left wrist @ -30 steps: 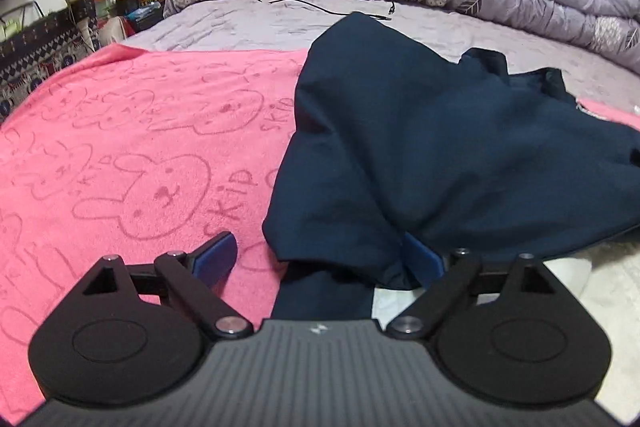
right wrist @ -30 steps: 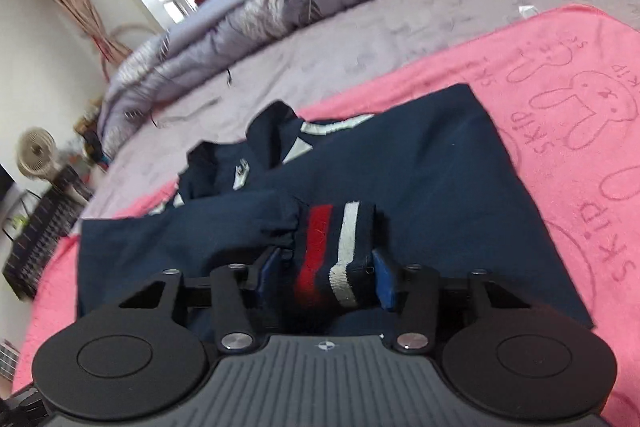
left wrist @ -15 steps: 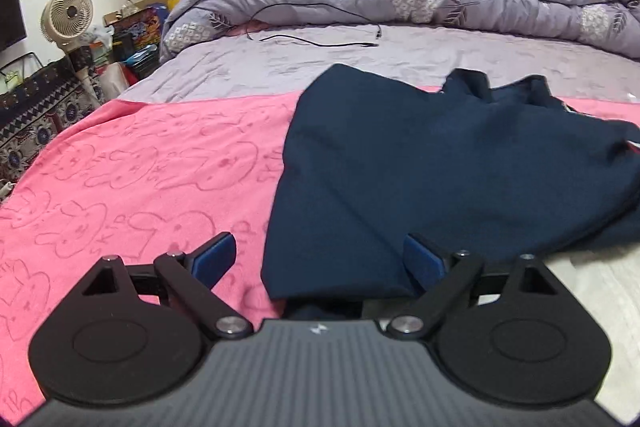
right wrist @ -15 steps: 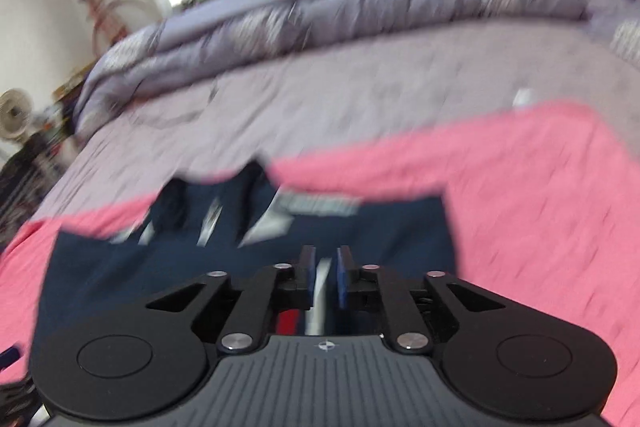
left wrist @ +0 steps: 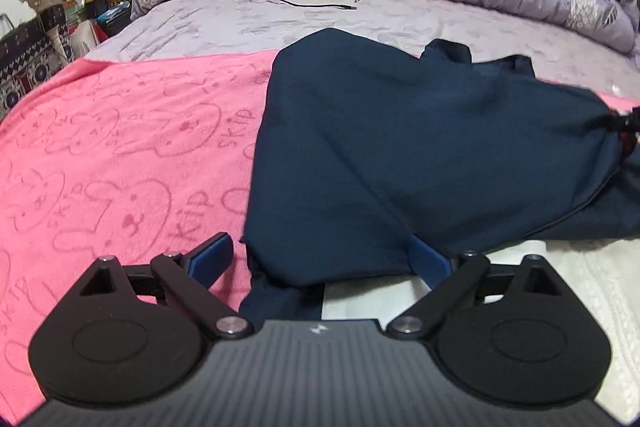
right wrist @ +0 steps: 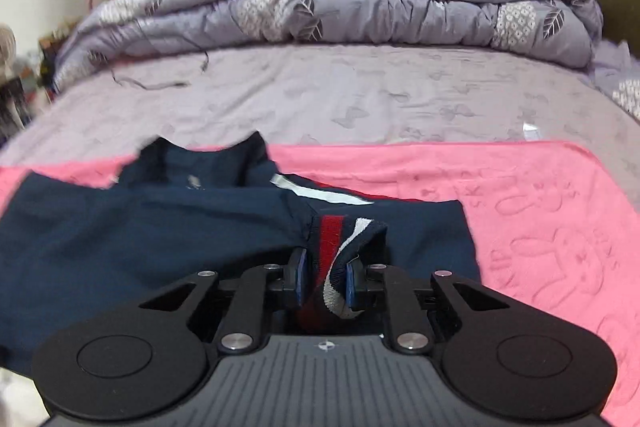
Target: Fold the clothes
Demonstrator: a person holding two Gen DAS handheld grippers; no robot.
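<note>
Pinching the striped cuff of the navy jacket between its blue pads, the right claw is clenched on the fabric, the red and white bands bunched up between the jaws. That grip looks chosen because the ribbed cuff is the thickest, least slippery end of the sleeve, so the whole sleeve can be carried across the body of the garment in one pull. Just beyond this claw the jacket spreads out to the left and ahead, its collar standing up at the far edge and a white stripe running off to the right.

The left claw is released, its blue pads set wide apart, and the near hem corner of the navy jacket drapes down between them without being pinched. I judge it waits there to take that corner and keep the cloth from sliding while the sleeve is folded. From this claw the garment rises ahead and to the right, partly lifted into a slack sheet.

Underneath, a pink rabbit-print blanket serves as the folding surface, lying left of the left claw and right of the right one. Farther off are the lilac bedsheet, a black cable and the rolled duvet.
</note>
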